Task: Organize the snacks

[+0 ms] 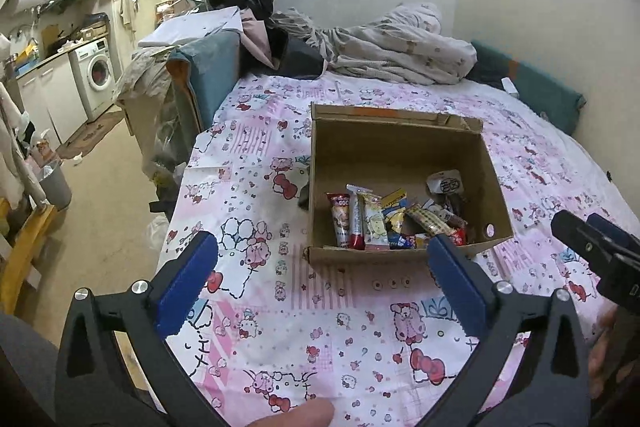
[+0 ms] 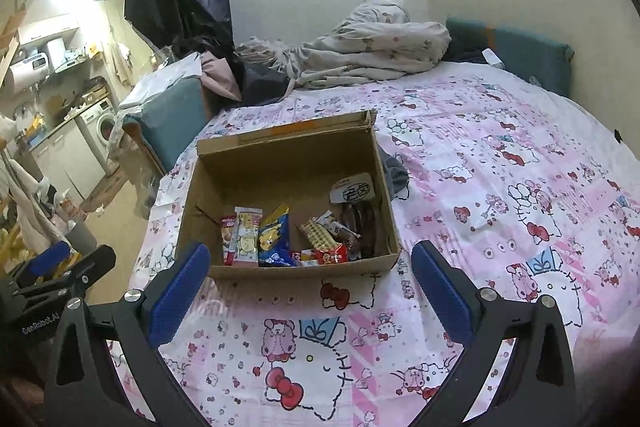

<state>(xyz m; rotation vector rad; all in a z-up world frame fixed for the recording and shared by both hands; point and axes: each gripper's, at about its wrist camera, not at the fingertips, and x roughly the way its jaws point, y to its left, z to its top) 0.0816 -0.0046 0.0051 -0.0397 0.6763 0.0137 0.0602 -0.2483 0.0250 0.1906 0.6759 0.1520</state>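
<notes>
the assorted wrapped snack packets (image 2: pixel 292 239) are lying gathered in the open brown cardboard box (image 2: pixel 288 143) on the pink cartoon-print bedsheet (image 2: pixel 500 187), keeping them contained. the left gripper (image 1: pixel 320 267) and right gripper (image 2: pixel 312 271) are hovering released, grasping nothing.

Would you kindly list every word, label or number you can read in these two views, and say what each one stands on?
"OpenRobot.AI": white print on the left gripper body, first letter partly cut off.
"GO": on the red-and-brown snack packet in the cardboard box.
Bold black characters on the white packet: too blurred to read.
Other wrappers: too small to read.
</notes>
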